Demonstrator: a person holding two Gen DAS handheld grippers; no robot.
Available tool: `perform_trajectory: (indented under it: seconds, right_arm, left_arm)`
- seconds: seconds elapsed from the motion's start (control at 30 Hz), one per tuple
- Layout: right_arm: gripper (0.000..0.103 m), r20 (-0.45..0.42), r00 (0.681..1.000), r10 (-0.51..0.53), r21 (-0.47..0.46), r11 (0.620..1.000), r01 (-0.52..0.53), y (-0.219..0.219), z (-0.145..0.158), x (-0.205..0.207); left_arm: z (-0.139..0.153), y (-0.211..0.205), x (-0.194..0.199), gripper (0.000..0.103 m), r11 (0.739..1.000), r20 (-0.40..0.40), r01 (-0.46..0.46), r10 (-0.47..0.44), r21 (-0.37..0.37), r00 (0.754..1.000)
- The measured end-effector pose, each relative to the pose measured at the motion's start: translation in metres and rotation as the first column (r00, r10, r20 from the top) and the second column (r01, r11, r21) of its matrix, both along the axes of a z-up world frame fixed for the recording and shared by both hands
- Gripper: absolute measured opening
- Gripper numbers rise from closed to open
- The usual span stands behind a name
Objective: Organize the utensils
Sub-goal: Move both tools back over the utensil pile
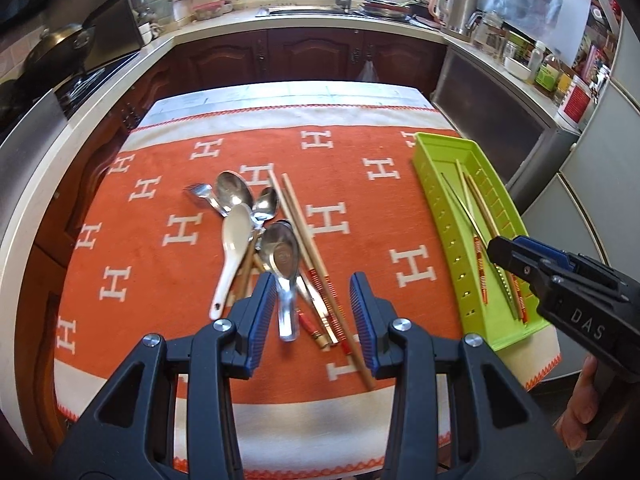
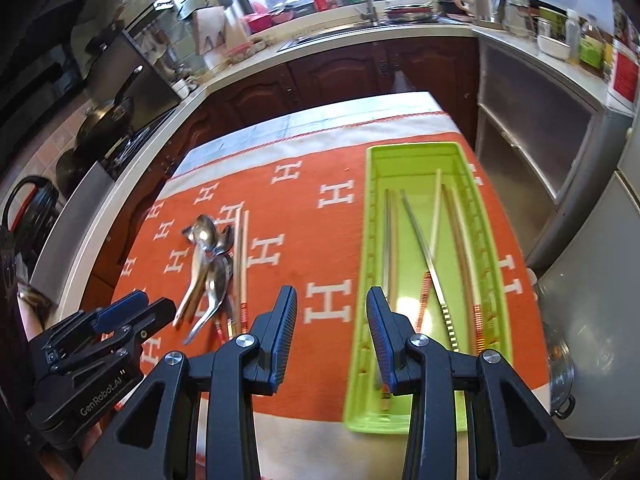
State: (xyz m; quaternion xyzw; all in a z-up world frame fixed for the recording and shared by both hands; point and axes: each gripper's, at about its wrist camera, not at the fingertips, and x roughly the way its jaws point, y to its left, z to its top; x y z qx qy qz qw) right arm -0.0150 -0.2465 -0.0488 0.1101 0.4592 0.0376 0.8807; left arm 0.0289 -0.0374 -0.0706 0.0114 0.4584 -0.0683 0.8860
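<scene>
Left wrist view shows the left tool (image 1: 313, 312) hanging with its blue-padded jaws partly apart and nothing clamped between them, above the near end of a heap of utensils on the bench (image 1: 360, 96). Straight below the gap lie the handle of a steel spoon (image 1: 283, 256) and the red-banded ends of loose chopsticks (image 1: 316, 268), which cross under and beside the spoons, so the pieces overlap one another. Farther out in the same heap are a white ceramic spoon (image 1: 234, 248), a larger steel spoon (image 1: 233, 190), a smaller one (image 1: 266, 202) and a fork (image 1: 202, 192), all on an orange cloth (image 1: 360, 216) patterned with white H letters. To the right of the heap, well apart from it, stands a green tray (image 1: 434, 200) that holds several chopsticks (image 1: 476, 208). The right tool (image 1: 520, 264) reaches in over the tray's near end, and part of a hand (image 1: 580, 412) shows beneath it. In the right wrist view the right tool (image 2: 332, 332) also stands half open and empty, straddling the tray's left wall (image 2: 362, 280), with chopsticks (image 2: 432, 248) lying lengthwise and partly crossed inside the tray. The left tool (image 2: 156, 304) sits at the lower left near the spoon heap (image 2: 212, 264). Beyond the bench run a dark cabinet front (image 1: 312, 52), a sink (image 1: 304, 10) and a stove with a pan (image 1: 60, 44).
</scene>
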Motion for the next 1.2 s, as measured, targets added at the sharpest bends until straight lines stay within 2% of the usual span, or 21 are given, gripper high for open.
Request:
perform_trajectory:
  seconds: [0.43,0.6,0.73,0.93,1.2]
  right_arm:
    - [0.037,-0.034,0.994,0.108,-0.026,0.994,-0.109,0.063,-0.004,0.018]
    - [0.037,-0.048,0.988,0.150,-0.033,0.988,-0.152,0.088,-0.011,0.032]
    - [0.037,-0.053,0.983,0.175,-0.036,0.984,-0.177,0.102,-0.015,0.045]
    - [0.037,-0.072,0.978,0.195,-0.044,0.979,-0.198,0.117,-0.027,0.069]
    - [0.037,-0.089,0.971,0.220,-0.026,0.974,-0.223,0.128,-0.047,0.096]
  left_arm:
    - [-0.001,0.059,0.001,0.036,0.995,0.006,-0.093,0.093,-0.031,0.996]
    - [-0.005,0.092,0.009,0.042,0.986,-0.002,-0.161,0.161,-0.049,0.987]
    - [-0.012,0.115,0.016,0.043,0.977,-0.013,-0.209,0.208,-0.049,0.978]
    - [-0.034,0.143,0.029,0.043,0.965,-0.061,-0.253,0.249,-0.063,0.967]
    - [-0.066,0.158,0.054,0.043,0.955,-0.152,-0.262,0.241,-0.142,0.959]
